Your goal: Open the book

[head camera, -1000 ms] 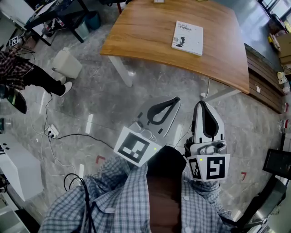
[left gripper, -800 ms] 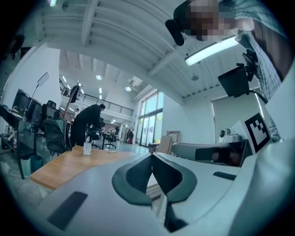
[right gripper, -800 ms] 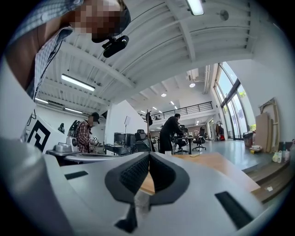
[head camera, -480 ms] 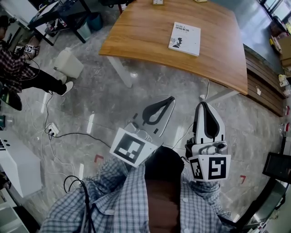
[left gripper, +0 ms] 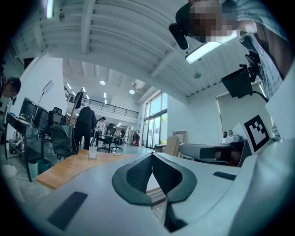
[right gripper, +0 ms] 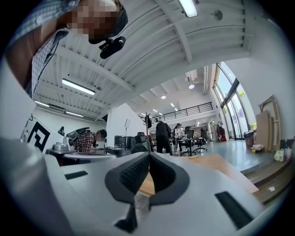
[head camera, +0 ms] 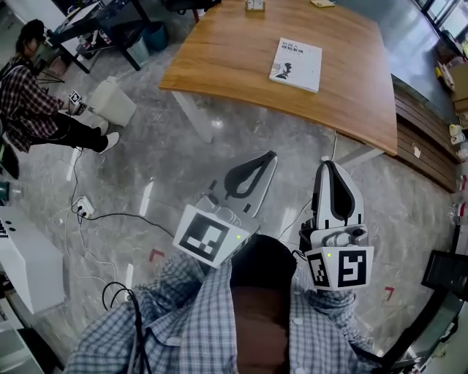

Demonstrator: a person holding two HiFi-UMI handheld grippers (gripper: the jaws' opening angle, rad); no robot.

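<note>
- Grey polished floor (head camera: 183,161) fills most of the head view, and a wooden counter (head camera: 234,51) stands ahead at the top of it.
- On that counter lies the book (head camera: 295,64), closed and flat with its white cover up, towards the right side and set back from the near edge.
- A small object (head camera: 254,5) sits at the counter's far edge, well apart from the book; I cannot tell what it is.
- Both claws hang over the floor close to the person's chest, well short of the counter, so I judge the opening not yet begun.
- The left claw (head camera: 270,156) has its pads pressed together at the tips with nothing between them, as its own view (left gripper: 152,159) confirms.
- The right claw (head camera: 329,165) is likewise closed and empty (right gripper: 149,156).
- A cable (head camera: 124,217) and a power strip (head camera: 83,211) trail on the floor to the left, and a seated person (head camera: 33,102) is beyond them beside a white box (head camera: 111,101).
- Risks, as I see them:
  - The cover lies flush, so a closed tip may push the whole book along the smooth wood instead of lifting it.
  - One claw will likely need to pin the book down.
  - A claw opened too late, or set too deep, could pinch pages along with the cover and crease them.
</note>
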